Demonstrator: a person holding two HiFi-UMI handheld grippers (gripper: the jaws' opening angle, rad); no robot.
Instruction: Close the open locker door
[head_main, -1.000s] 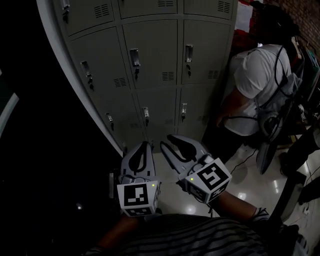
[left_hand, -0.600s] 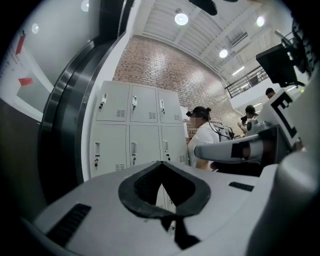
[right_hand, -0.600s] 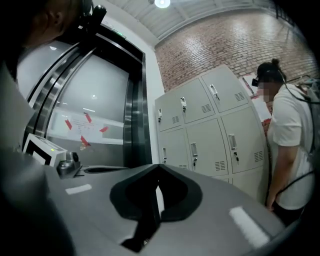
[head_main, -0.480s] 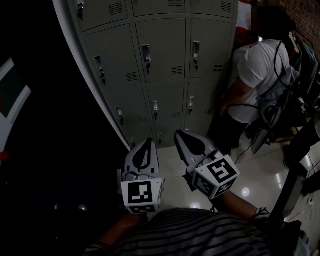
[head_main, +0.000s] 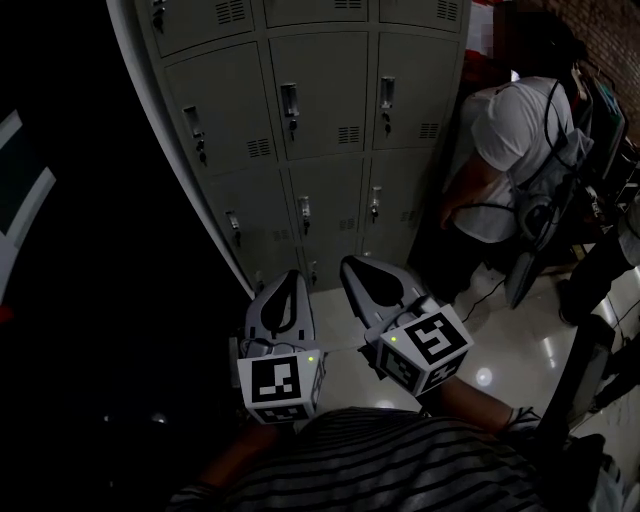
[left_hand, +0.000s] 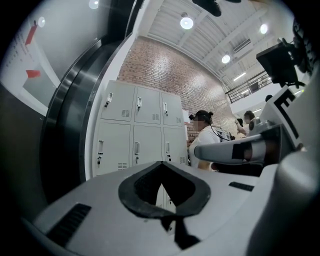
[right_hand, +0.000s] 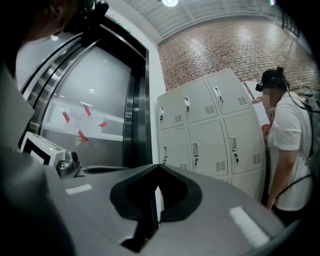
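Observation:
A bank of grey lockers (head_main: 320, 130) stands ahead of me; every door that shows lies flat, each with a handle and vent slots. I see no door standing open. My left gripper (head_main: 287, 275) hangs low in front of the lockers, jaws together, holding nothing. Beside it my right gripper (head_main: 348, 264) is also shut and empty, pointing toward the bottom row. The same lockers (left_hand: 135, 135) lie beyond the closed left gripper (left_hand: 161, 163) in the left gripper view. In the right gripper view, the lockers (right_hand: 210, 130) are past the closed right gripper (right_hand: 159, 165).
A person in a white shirt (head_main: 505, 150), wearing cables and gear, stands right beside the lockers' right end. Glossy floor (head_main: 500, 350) spreads below. A dark metal door frame (right_hand: 135, 110) and a panel with red-taped paper (right_hand: 82, 117) adjoin the lockers' left side.
The right gripper's jaws, apart a second ago, have come together on nothing. Both grippers stay low before the lockers; the head view has shifted a little.

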